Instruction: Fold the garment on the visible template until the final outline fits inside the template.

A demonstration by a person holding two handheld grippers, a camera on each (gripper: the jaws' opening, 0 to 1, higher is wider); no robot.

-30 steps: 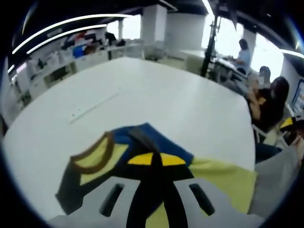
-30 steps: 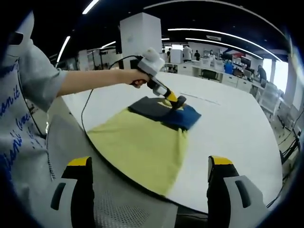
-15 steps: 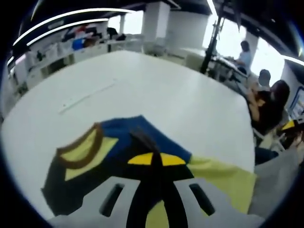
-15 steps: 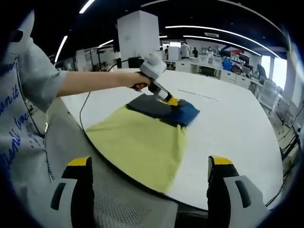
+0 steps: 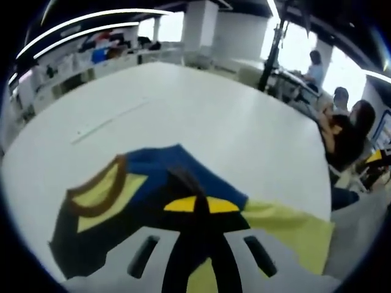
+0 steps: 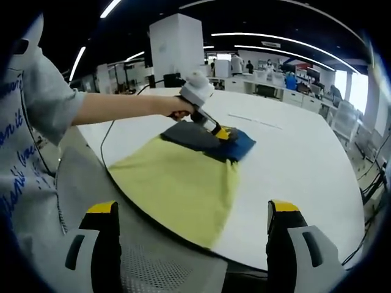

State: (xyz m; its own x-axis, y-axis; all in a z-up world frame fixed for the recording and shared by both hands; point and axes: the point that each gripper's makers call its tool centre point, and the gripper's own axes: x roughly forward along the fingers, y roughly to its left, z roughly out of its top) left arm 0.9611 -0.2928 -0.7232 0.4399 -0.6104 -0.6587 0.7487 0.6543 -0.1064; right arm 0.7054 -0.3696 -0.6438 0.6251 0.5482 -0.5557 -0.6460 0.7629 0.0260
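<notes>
Big office room, long lights overhead, people at desks far back. Round white bench [image 6: 305, 165] up front. Yellow garment [image 6: 177, 189] spread flat on the near side of it, with the dark grey and blue top part [image 6: 214, 141] at the far end and the bottom hem hanging a little over the near edge. Long way of the shirt: from the near edge out toward the middle of the bench. No template line clear enough to tell.

Left claw [image 6: 227, 132] right at the blue top part, tips shut on the cloth there [image 5: 195, 204]. Right claw [image 6: 192, 244] wide and holding nothing, well back from the bench, near the hem end. Probably a job for both: left for the top end, right nearest to the hem.
</notes>
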